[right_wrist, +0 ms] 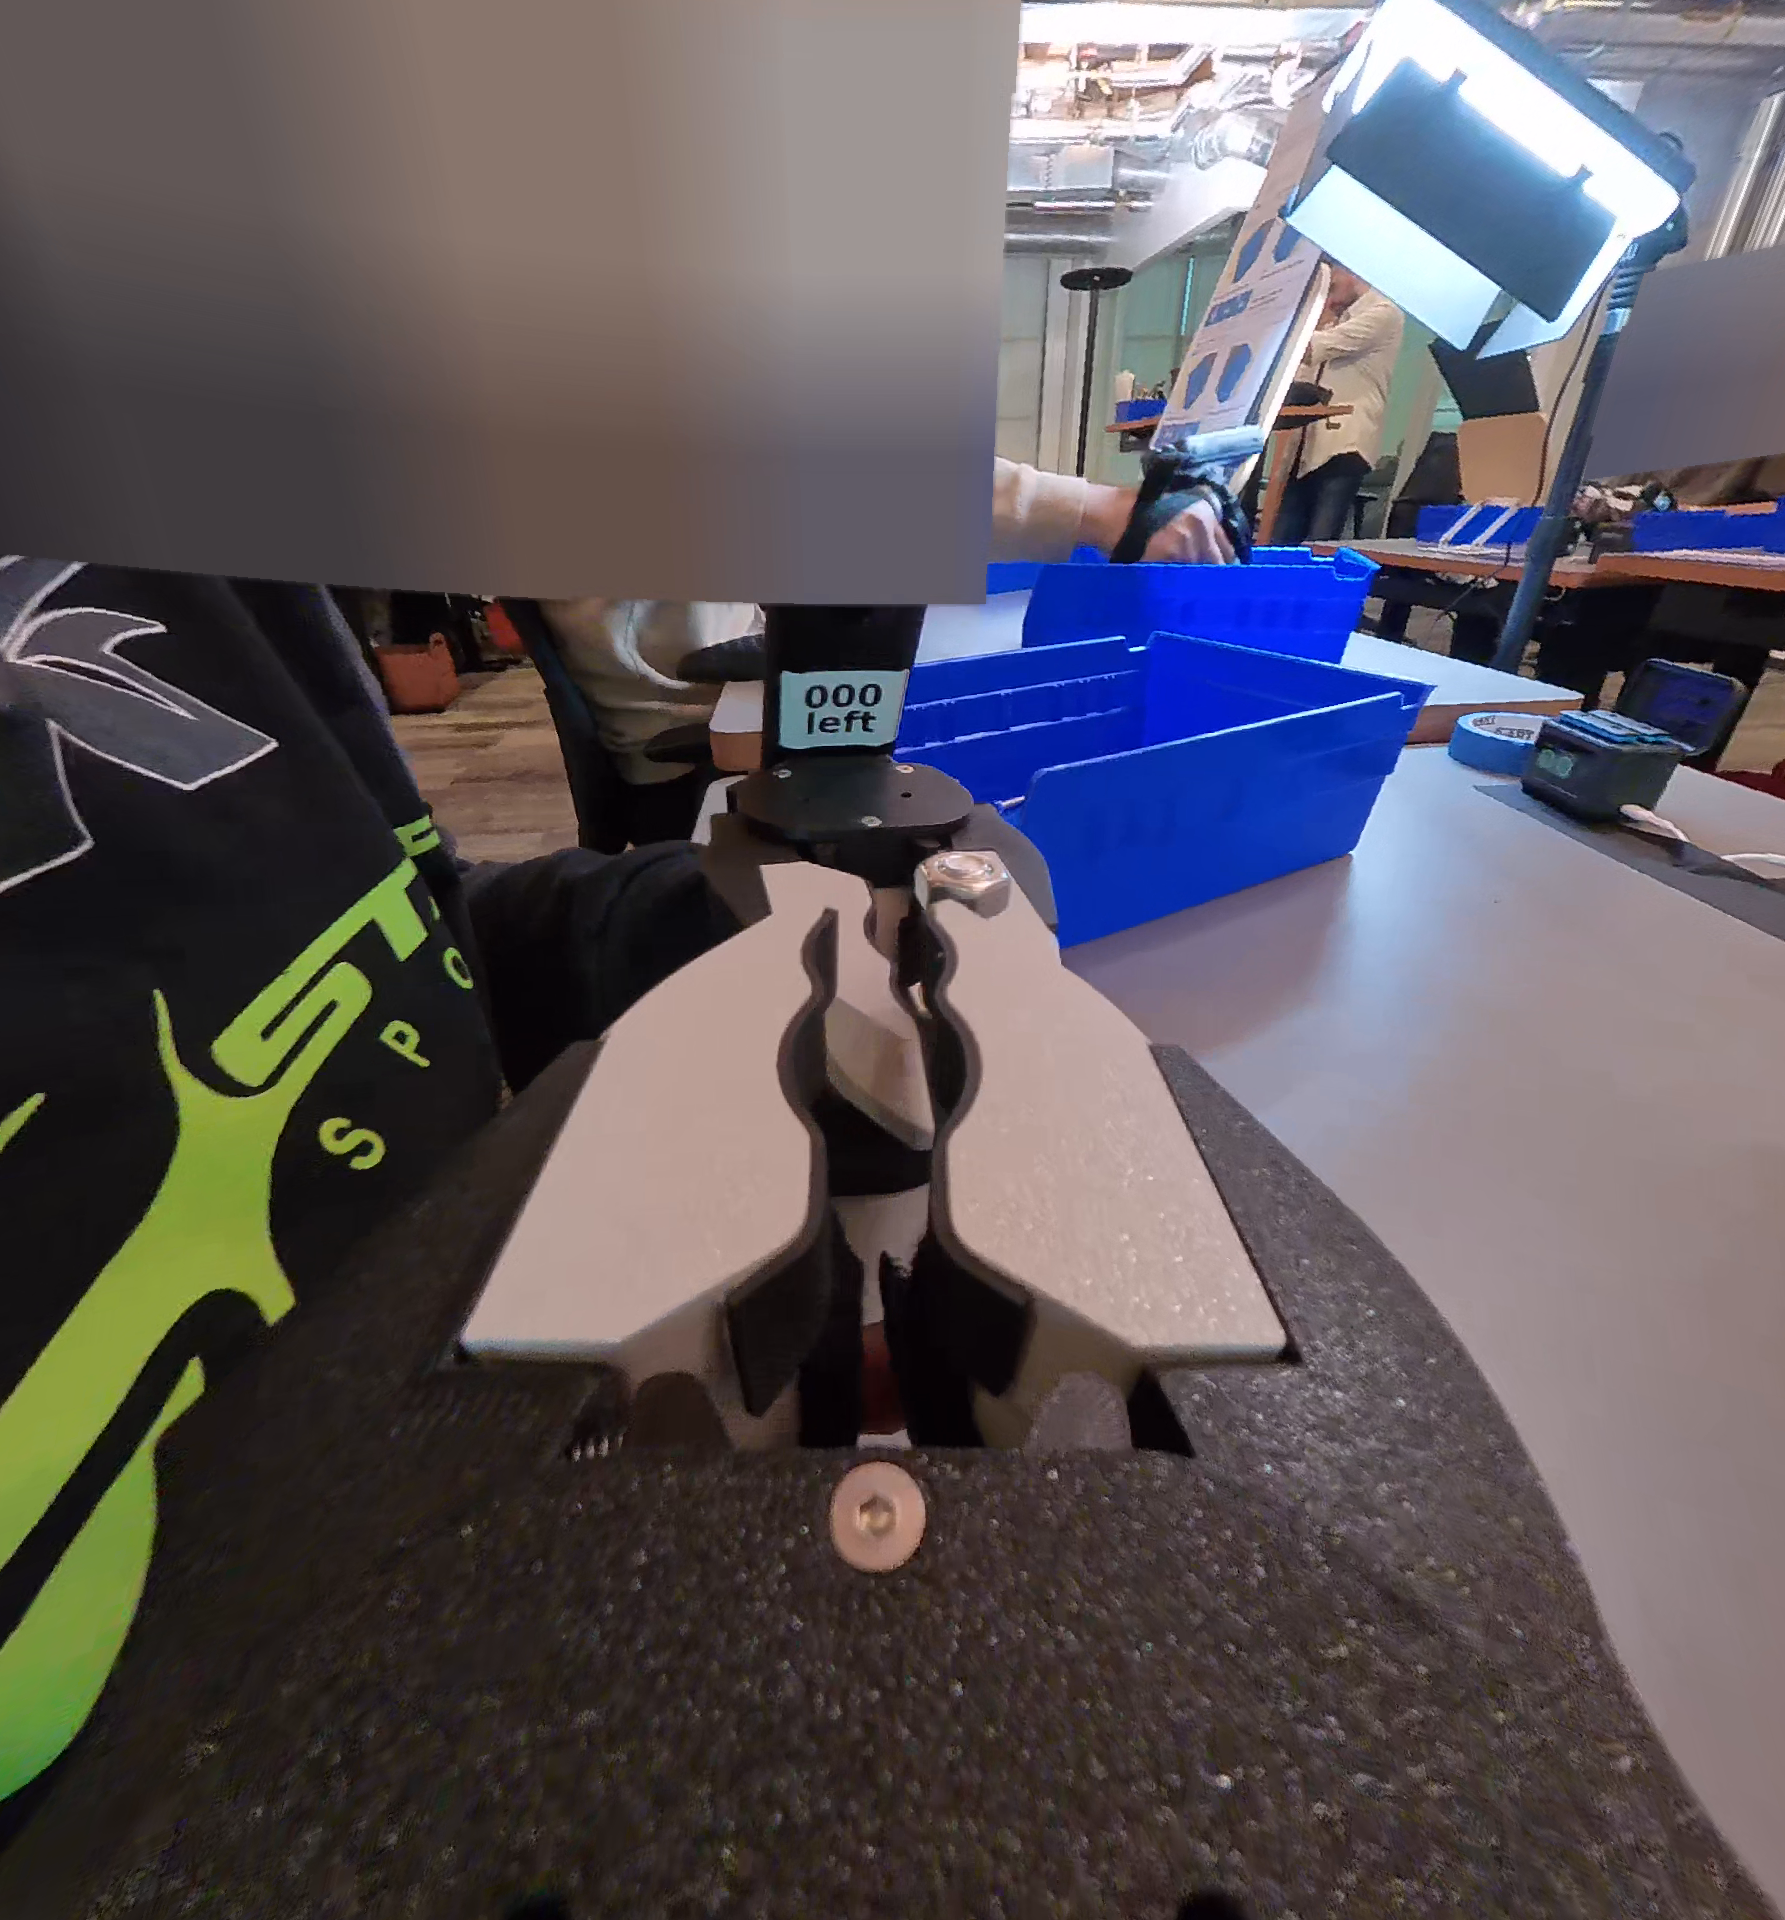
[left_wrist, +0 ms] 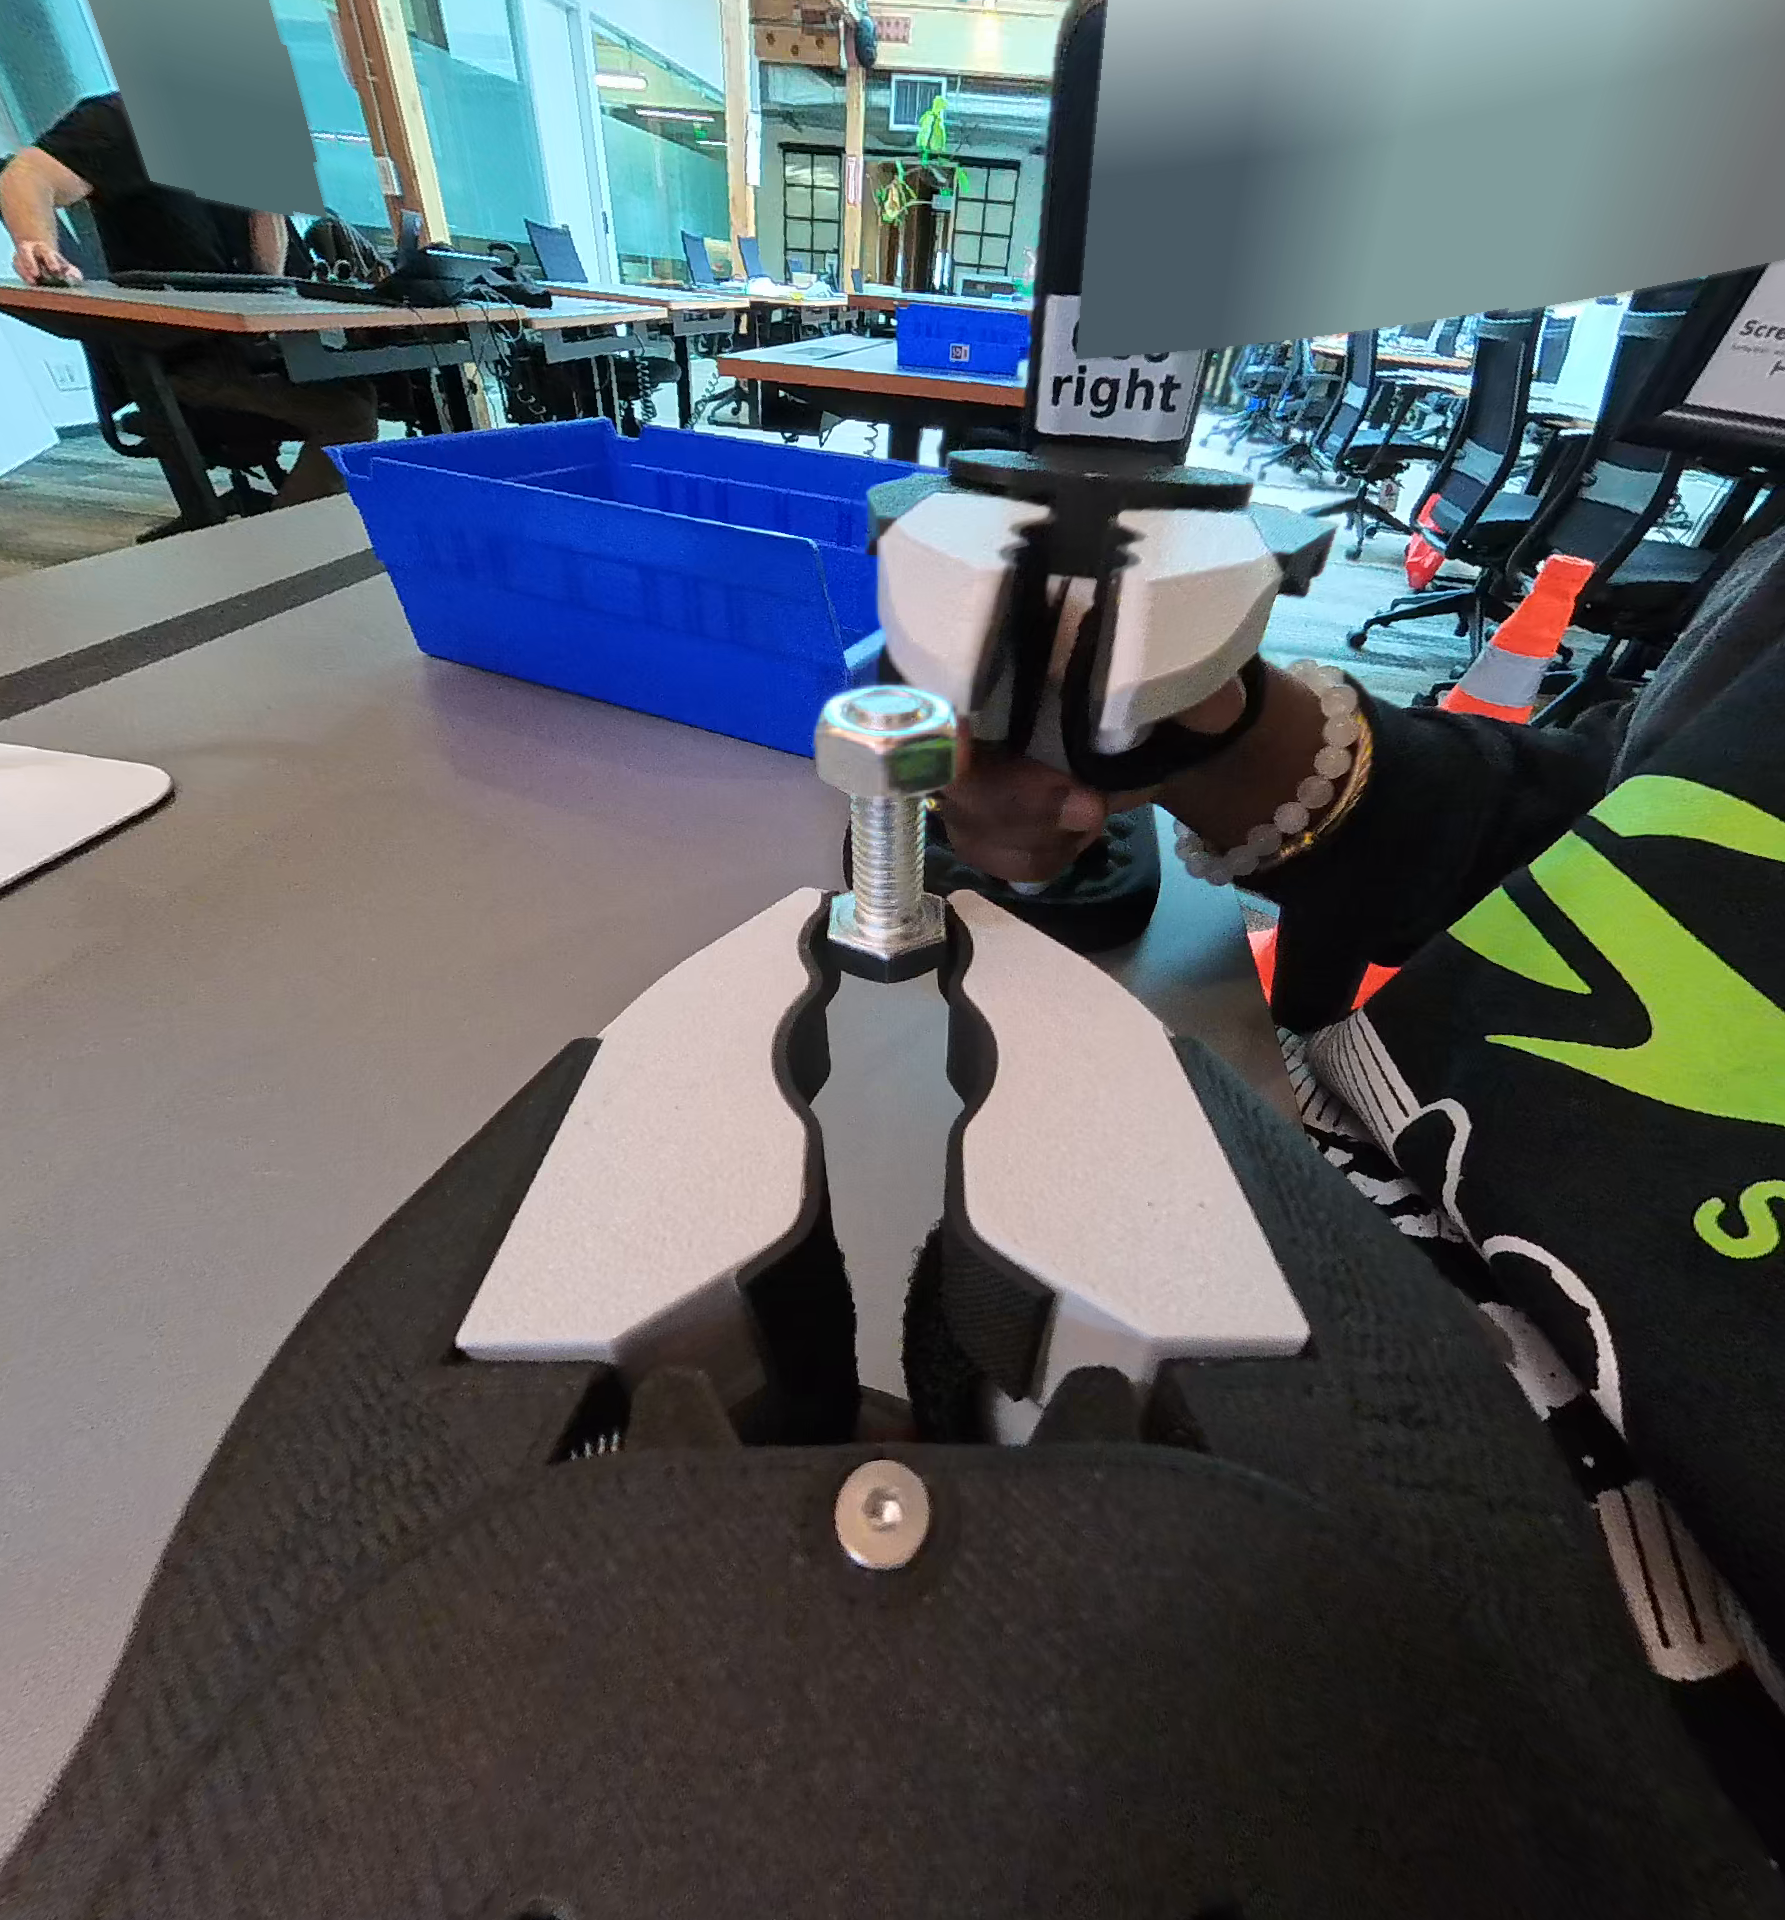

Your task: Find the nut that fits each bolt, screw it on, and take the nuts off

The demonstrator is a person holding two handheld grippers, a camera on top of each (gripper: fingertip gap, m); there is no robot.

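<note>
We see the left gripper (left_wrist: 886, 925) fingers clamping the hex head of a silver threaded steel bolt (left_wrist: 886, 862), upright, silver hex nut (left_wrist: 888, 750) on top; right gripper (right_wrist: 883, 935) fingers narrow, empty beside it.

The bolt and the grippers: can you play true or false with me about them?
1. The left gripper holds the bolt by its head. True.
2. The nut lies on the table. False: it sits at the bolt's top end.
3. The bin is red. False: it is blue.
4. The bolt stands upright. True.
5. The right gripper grips the nut. False: the nut is beside its tips.
</note>
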